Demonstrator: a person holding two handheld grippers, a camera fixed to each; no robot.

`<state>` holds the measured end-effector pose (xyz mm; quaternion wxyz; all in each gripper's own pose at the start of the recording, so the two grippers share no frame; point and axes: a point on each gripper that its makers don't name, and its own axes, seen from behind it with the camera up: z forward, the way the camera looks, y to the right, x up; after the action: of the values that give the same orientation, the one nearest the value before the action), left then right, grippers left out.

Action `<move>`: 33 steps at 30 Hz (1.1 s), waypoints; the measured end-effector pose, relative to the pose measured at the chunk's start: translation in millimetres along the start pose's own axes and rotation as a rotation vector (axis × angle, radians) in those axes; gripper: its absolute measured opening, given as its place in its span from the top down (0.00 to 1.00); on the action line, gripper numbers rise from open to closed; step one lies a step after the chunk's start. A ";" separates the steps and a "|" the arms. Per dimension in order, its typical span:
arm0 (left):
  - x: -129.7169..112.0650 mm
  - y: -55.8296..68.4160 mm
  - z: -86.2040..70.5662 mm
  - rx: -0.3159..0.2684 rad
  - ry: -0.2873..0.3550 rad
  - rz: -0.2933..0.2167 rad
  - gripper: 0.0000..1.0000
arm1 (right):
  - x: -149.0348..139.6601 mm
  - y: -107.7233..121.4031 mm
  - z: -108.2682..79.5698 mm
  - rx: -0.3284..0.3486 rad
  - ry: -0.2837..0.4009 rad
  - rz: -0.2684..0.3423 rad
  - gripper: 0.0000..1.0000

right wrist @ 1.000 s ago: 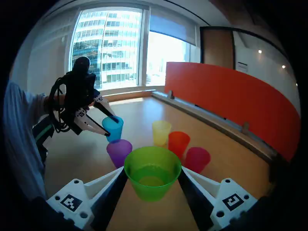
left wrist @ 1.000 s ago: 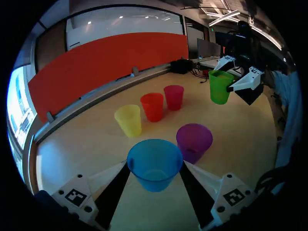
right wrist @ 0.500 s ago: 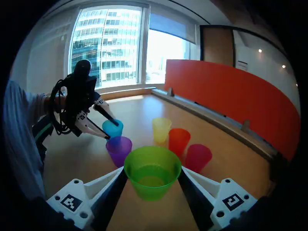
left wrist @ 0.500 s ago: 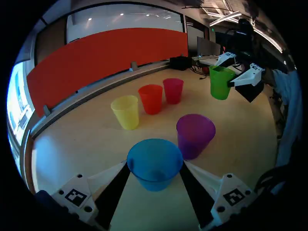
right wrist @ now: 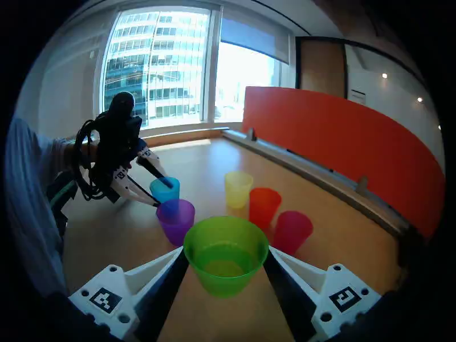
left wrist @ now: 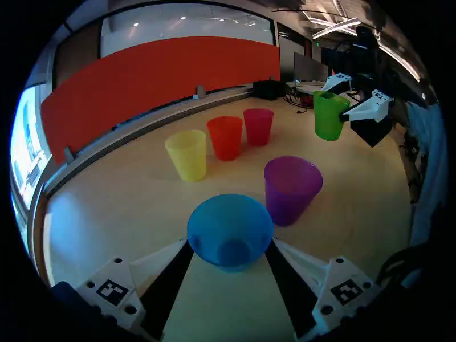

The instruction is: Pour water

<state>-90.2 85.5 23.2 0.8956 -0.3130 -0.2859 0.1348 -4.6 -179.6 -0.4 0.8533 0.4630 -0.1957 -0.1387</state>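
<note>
Gripping green cup (right wrist: 226, 279) mid-wall with right gripper (right wrist: 226, 252), blue cup (left wrist: 230, 228) likewise with left gripper (left wrist: 230, 246) near purple cup (left wrist: 292, 188); thin light plastic, probably flexes, so squeeze gently below rim.

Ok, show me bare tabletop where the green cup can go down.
In the left gripper view, bare tabletop lies right of the purple cup and left of the yellow cup. The orange cup and pink cup crowd beside it.
</note>
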 end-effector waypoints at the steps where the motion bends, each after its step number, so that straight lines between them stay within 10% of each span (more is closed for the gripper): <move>1: -1.4 -0.2 -0.2 0.003 -0.003 0.001 0.13 | -0.2 0.2 0.0 -0.001 -0.001 0.000 0.09; 33: -10.5 3.3 -49.3 0.079 0.027 -0.086 0.03 | -62.2 -2.6 27.6 -0.009 -0.107 0.012 0.09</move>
<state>-69.3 59.8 -15.0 0.9160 -0.2666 -0.2814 0.1030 -72.6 -175.3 -1.8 0.8445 0.4500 -0.2431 -0.1587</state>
